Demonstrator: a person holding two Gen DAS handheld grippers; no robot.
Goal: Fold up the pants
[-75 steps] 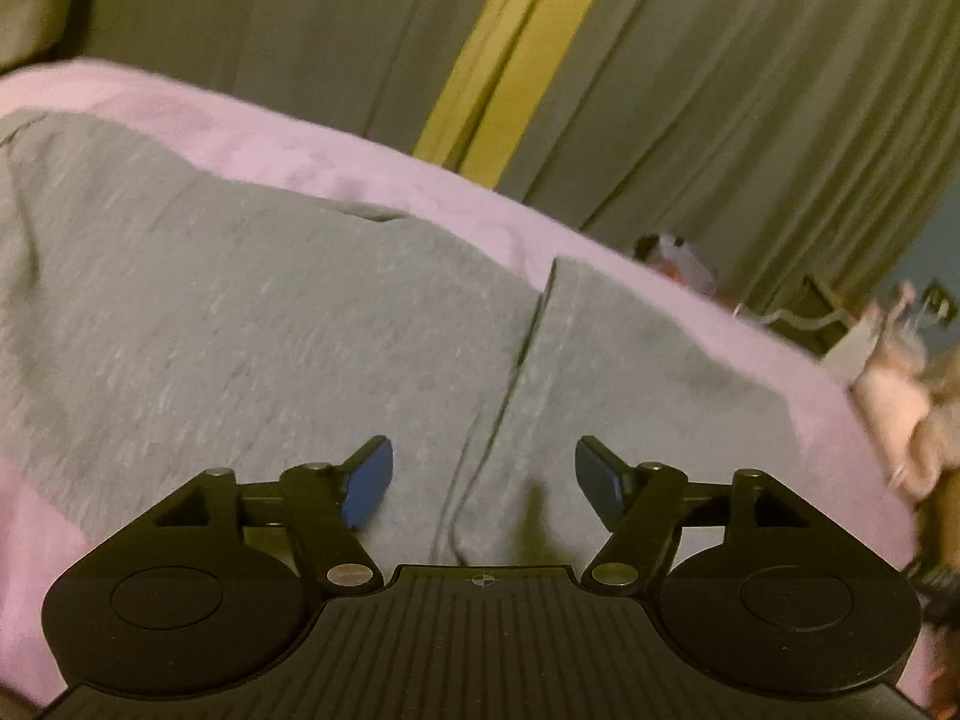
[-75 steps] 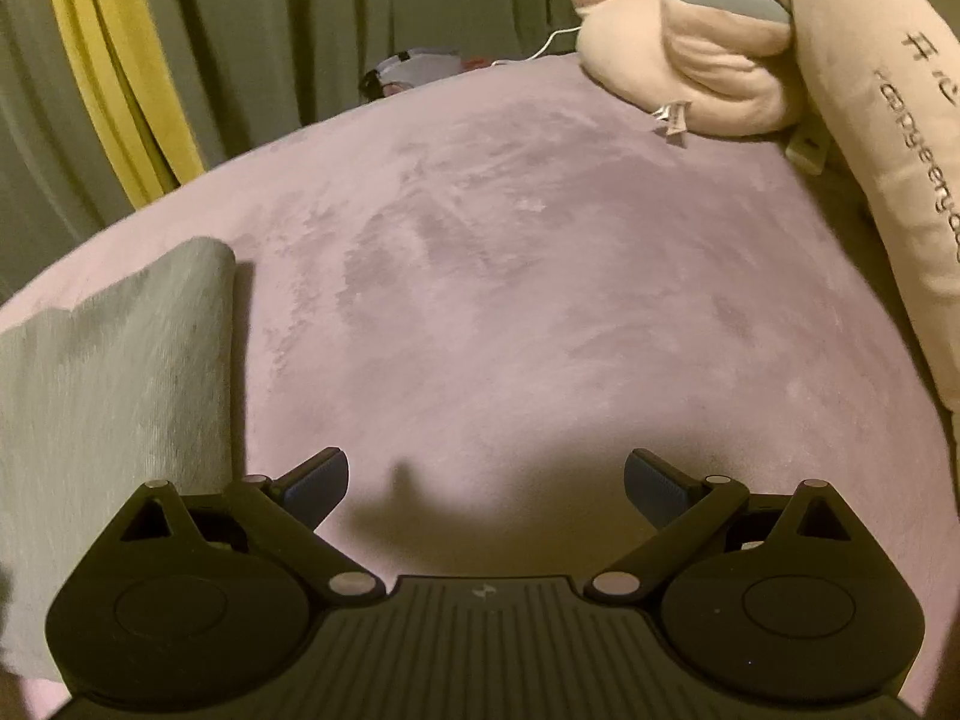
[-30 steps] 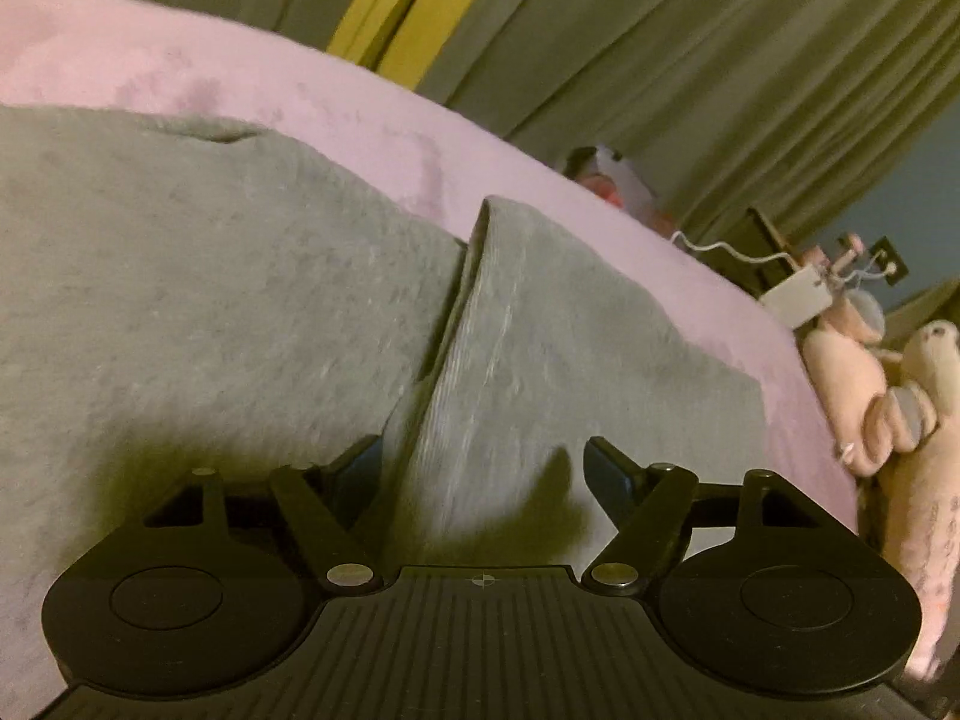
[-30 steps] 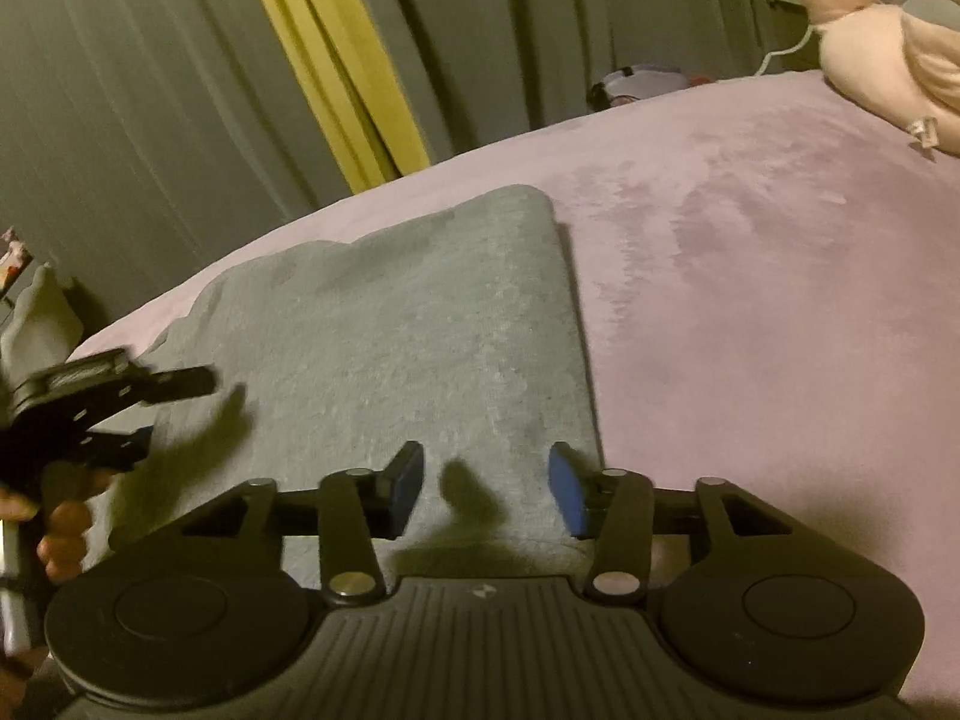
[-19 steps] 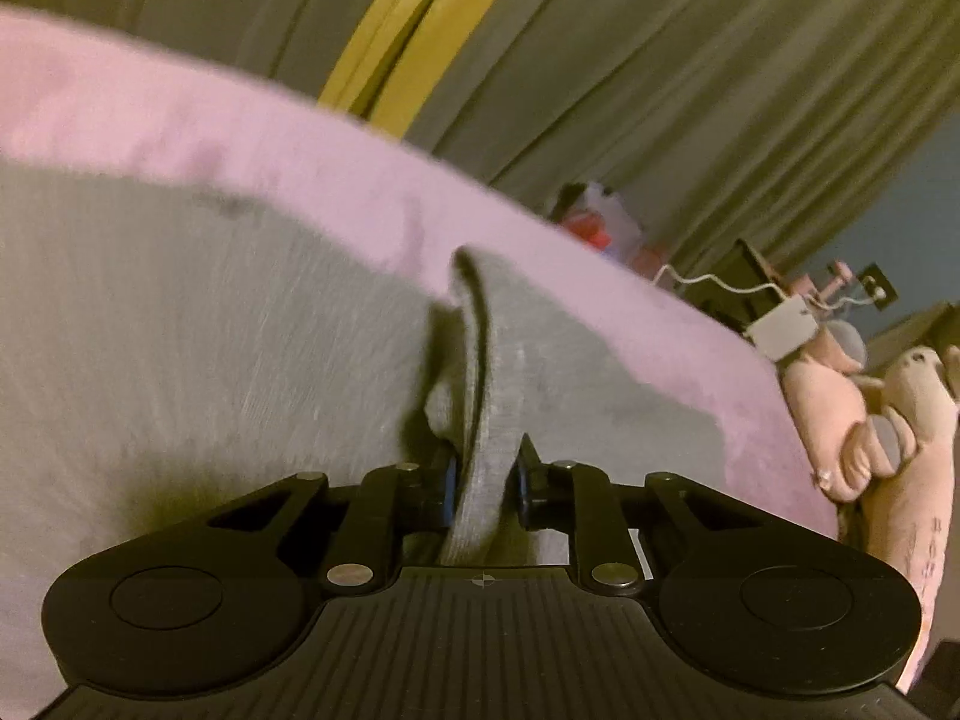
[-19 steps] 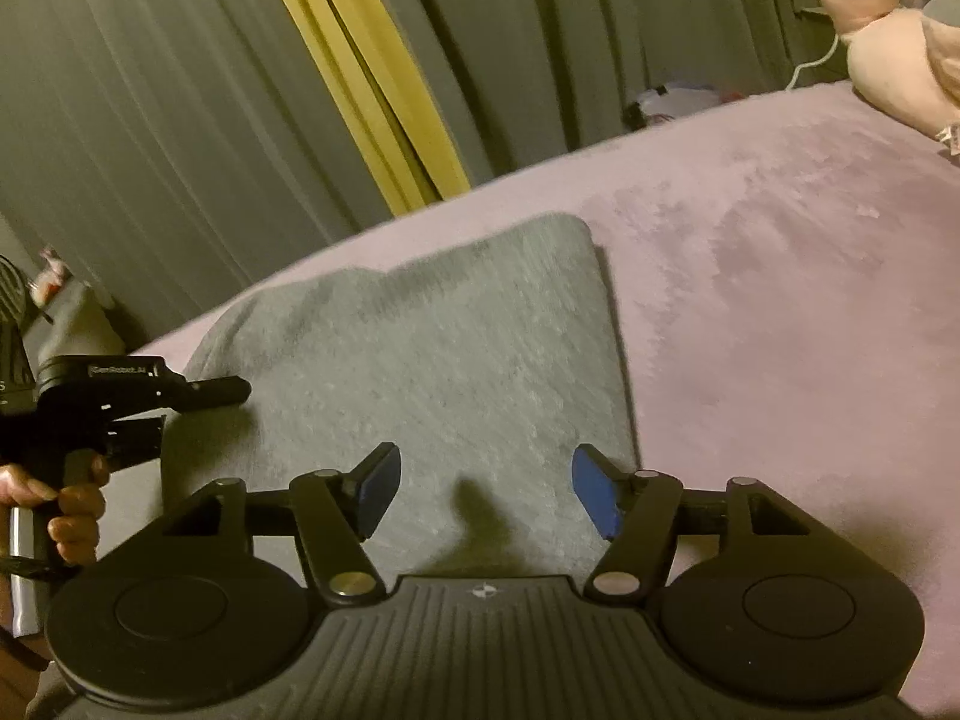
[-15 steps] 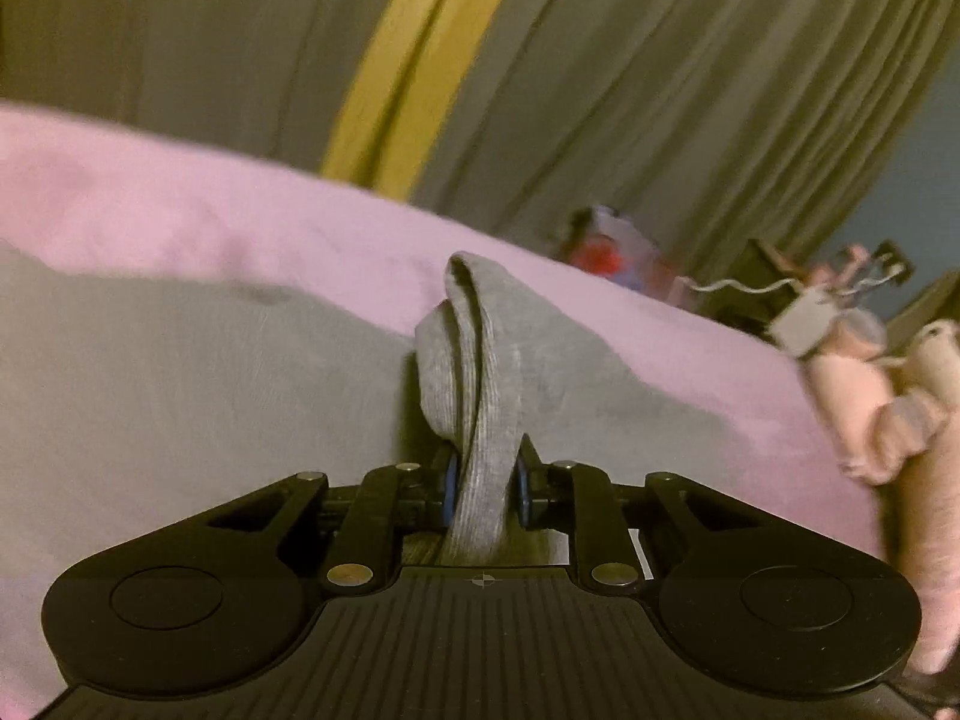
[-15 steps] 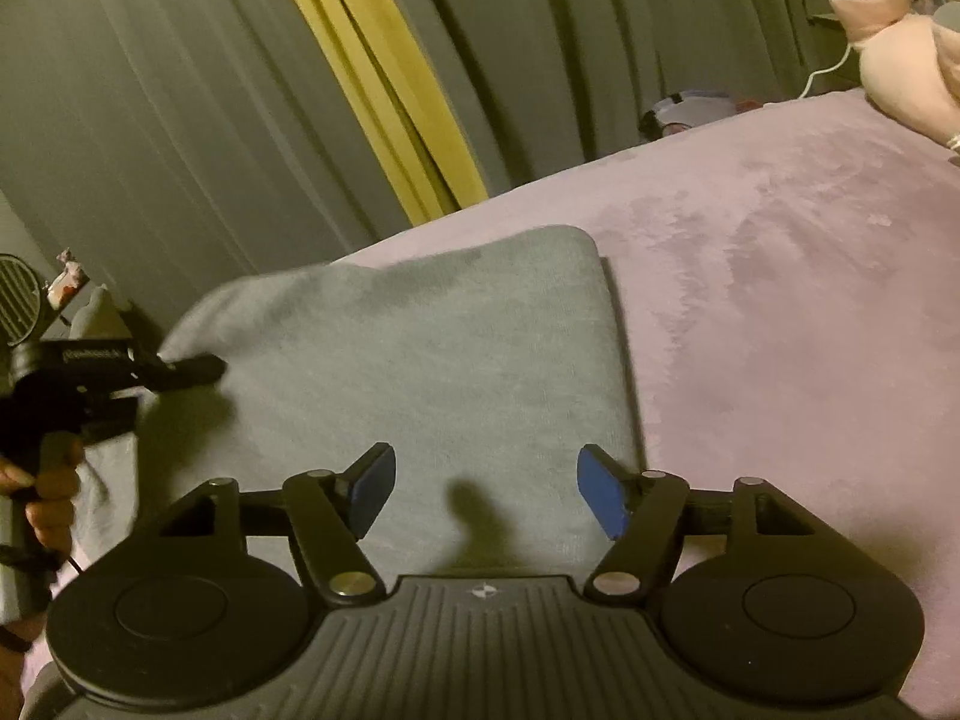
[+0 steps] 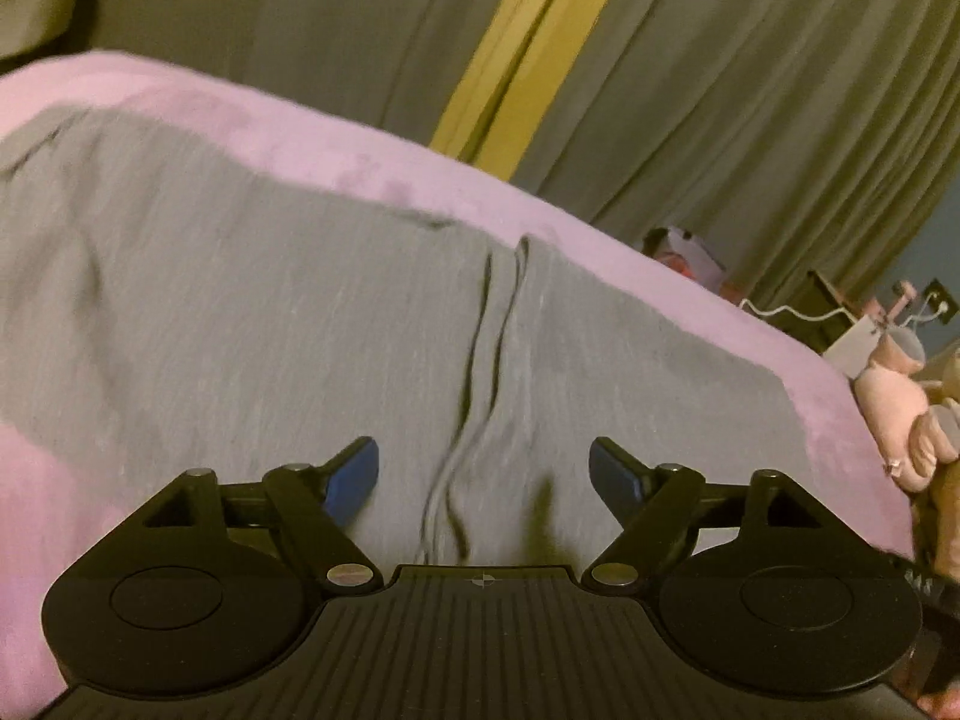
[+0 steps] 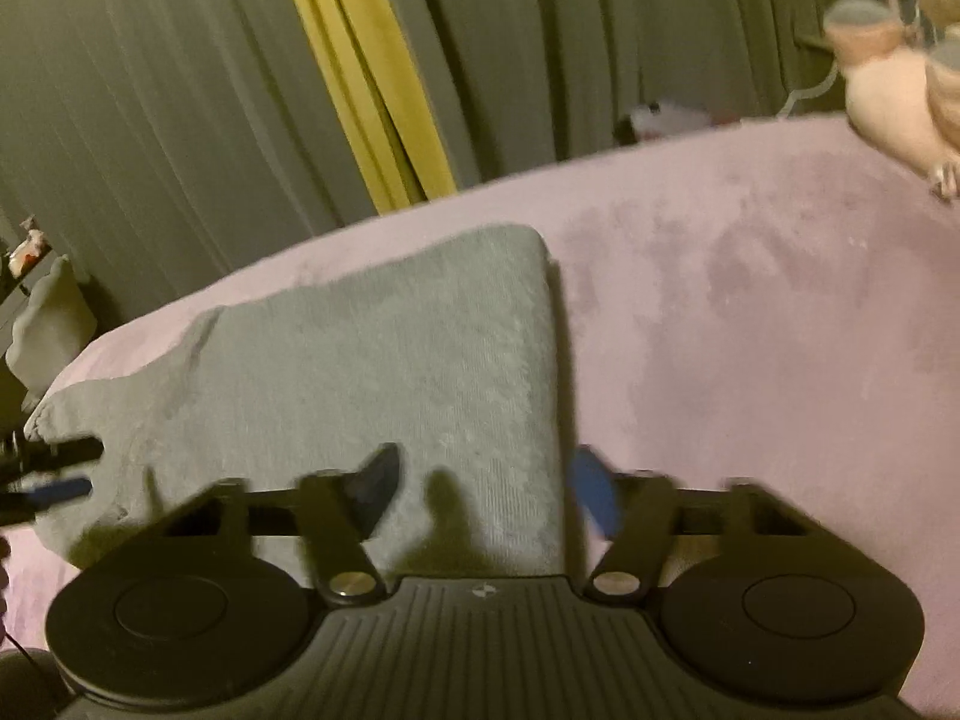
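The grey pants [image 9: 270, 324] lie folded on the pink bed cover [image 9: 336, 138]. A rumpled fold line [image 9: 480, 372] runs down the middle of the cloth. My left gripper [image 9: 485, 474] is open and empty just above that fold line. In the right wrist view the pants [image 10: 384, 372] show a squared folded edge on the right. My right gripper [image 10: 489, 495] is open and empty over that near right corner. The left gripper's fingertips [image 10: 60, 474] show at the far left edge of the cloth.
Grey-green curtains with a yellow strip [image 9: 516, 60] hang behind the bed. A pink plush toy [image 10: 894, 102] lies at the right end of the bed. Small items and a cable [image 9: 780, 306] sit beyond the far edge. Bare pink cover [image 10: 750, 330] spreads right of the pants.
My left gripper has opened and let go of the cloth fold it pinched. The fold has dropped flat onto the pants. My right gripper stays open over the corner.
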